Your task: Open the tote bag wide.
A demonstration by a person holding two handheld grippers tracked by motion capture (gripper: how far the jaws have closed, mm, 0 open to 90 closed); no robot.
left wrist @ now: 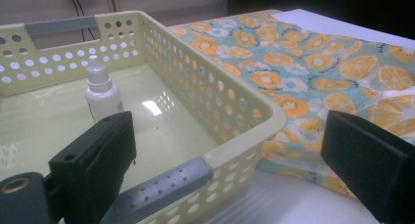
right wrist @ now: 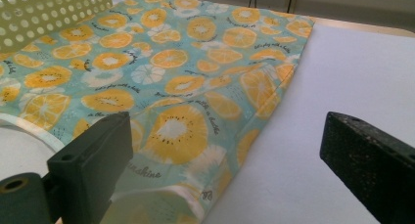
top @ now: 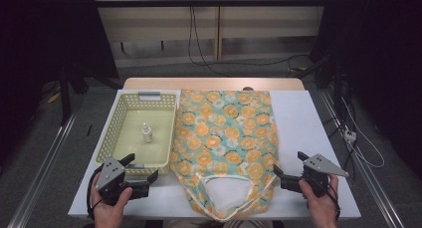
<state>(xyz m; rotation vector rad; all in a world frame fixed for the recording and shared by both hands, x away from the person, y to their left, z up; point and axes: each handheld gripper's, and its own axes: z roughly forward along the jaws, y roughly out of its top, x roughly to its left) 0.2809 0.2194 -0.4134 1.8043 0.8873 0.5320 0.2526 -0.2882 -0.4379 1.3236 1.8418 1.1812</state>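
Both tools sit low at the near edge, jaws wide apart and empty. Ahead of the left gripper (top: pixel 142 171) stands the pale yellow perforated plastic basket (left wrist: pixel 230 99), a small white dropper bottle (left wrist: pixel 102 91) upright inside it. Between the two grippers lies the flat orange-slice patterned fabric bag (top: pixel 224 133), its hem just beside the right gripper (top: pixel 288 169). A hasty pinch there could bunch the cloth, I reckon.

A basket (top: pixel 119 138) sat at the table's (top: pixel 318 138) left, a small bottle (top: pixel 147 133) upright in it. Just beside it, perhaps touching, a cloth bag (top: pixel 224 138) lay flat, handles toward the person.
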